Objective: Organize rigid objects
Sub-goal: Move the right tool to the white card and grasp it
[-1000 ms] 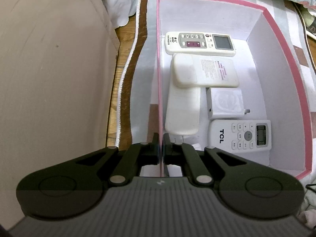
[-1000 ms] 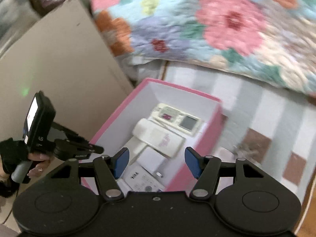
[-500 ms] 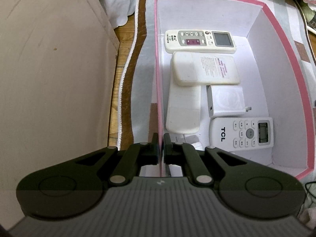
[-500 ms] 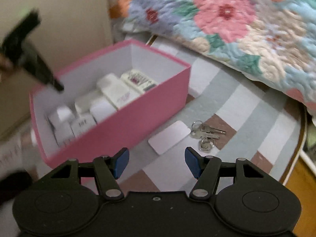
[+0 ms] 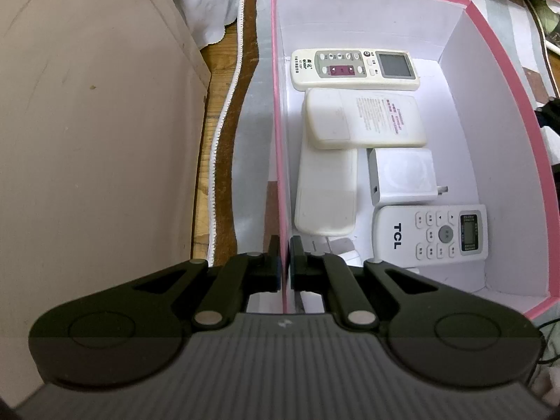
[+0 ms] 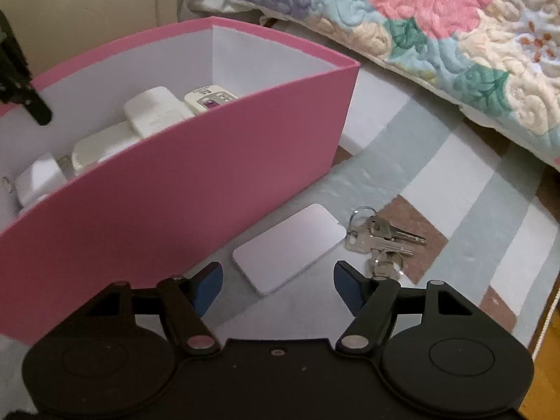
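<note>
A pink box (image 5: 278, 133) with a white inside holds several white remotes, among them a TCL remote (image 5: 430, 234), and a white charger (image 5: 402, 175). My left gripper (image 5: 284, 259) is shut on the box's left wall, one finger on each side. In the right wrist view the box (image 6: 196, 203) stands at the left. My right gripper (image 6: 278, 288) is open and empty, low over the striped cloth. A flat white card (image 6: 288, 246) lies just ahead between its fingers. A bunch of keys (image 6: 381, 241) lies to the card's right.
A beige panel (image 5: 87, 140) stands close on the box's left. A flowered quilt (image 6: 437, 28) lies behind the box and keys. The striped cloth (image 6: 455, 182) ends at a wooden floor edge on the right.
My right gripper has swung away from over the box and come down on its right side toward the card and keys. The left gripper has kept its hold on the box wall.
</note>
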`<state>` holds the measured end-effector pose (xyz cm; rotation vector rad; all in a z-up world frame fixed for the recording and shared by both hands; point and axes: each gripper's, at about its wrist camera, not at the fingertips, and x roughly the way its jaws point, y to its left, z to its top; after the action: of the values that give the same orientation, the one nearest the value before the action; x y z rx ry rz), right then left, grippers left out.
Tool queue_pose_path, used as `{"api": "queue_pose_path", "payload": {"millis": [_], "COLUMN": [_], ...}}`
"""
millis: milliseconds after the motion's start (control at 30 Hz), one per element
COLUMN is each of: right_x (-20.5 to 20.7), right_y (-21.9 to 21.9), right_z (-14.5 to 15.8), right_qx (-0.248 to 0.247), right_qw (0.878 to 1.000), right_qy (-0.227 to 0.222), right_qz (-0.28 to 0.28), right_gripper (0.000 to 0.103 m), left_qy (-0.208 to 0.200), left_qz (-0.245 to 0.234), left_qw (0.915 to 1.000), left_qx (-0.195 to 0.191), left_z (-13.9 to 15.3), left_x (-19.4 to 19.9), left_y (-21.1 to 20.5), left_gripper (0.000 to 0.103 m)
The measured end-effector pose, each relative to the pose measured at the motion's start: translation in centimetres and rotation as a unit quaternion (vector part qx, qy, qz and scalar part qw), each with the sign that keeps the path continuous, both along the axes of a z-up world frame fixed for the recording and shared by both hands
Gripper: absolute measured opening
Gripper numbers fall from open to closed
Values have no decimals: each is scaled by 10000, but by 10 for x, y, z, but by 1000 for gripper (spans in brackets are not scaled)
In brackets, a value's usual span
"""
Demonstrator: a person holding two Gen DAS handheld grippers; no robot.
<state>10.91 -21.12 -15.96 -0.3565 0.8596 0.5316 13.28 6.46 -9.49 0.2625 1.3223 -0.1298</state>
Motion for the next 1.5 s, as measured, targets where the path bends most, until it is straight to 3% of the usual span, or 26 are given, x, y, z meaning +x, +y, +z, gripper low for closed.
{"api": "queue_pose_path", "payload": {"millis": [233, 400, 467, 600, 767, 900, 967, 1000, 1033, 1133, 1300, 1400, 1500], "right_x": [6, 14, 15, 12, 14, 24, 26, 27, 27, 23, -4, -16, -15], "right_y": [-13, -38, -49, -48, -12, 10, 8, 4, -1, -10, -21, -17, -9], "right_z": [-7, -8, -5, 5, -2, -12, -11, -11, -9, -4, 3, 4, 2], "right_qx": [61, -162, -12, 473, 356, 201, 288, 440, 668, 747, 622, 187, -164], "right_qw": [9991, 9931, 9911, 9931, 9970, 9971, 9970, 9960, 9939, 9920, 9909, 9928, 9940], "right_qy": [-72, -245, -222, -42, 78, 63, -4, 106, 223, 409, 796, 945, 774], "right_qz": [-404, -1131, -1315, -1069, -687, -728, -723, -771, -846, -931, -890, -715, -750], "right_gripper": [77, 77, 77, 77, 77, 76, 71, 64, 49, 49, 49, 50, 69], "left_qy": [-5, -10, -10, -2, -1, 7, 4, 5, 5, 9, 7, 9, 17], "left_qz": [6, 7, 8, 12, 35, 38, 36, 39, 40, 40, 40, 53, 51], "left_qw": [10000, 10000, 10000, 10000, 10000, 10000, 10000, 10000, 10000, 10000, 10000, 10000, 10000], "left_qx": [-18, -9, -13, -17, 2, 0, -2, -10, -10, -17, -32, -41, -27], "left_z": [-1, -1, -1, -2, -2, -2, -2, -2, -2, -2, -2, -2, -2], "left_x": [0, 0, 0, 0, 0, 1, 0, 0, 1, 1, 1, 1, 1], "left_y": [0, 1, 1, 1, 0, 1, 1, 1, 1, 1, 2, 2, 1], "left_gripper": [4, 4, 4, 4, 4, 4, 4, 4, 4, 4, 4, 4, 4]}}
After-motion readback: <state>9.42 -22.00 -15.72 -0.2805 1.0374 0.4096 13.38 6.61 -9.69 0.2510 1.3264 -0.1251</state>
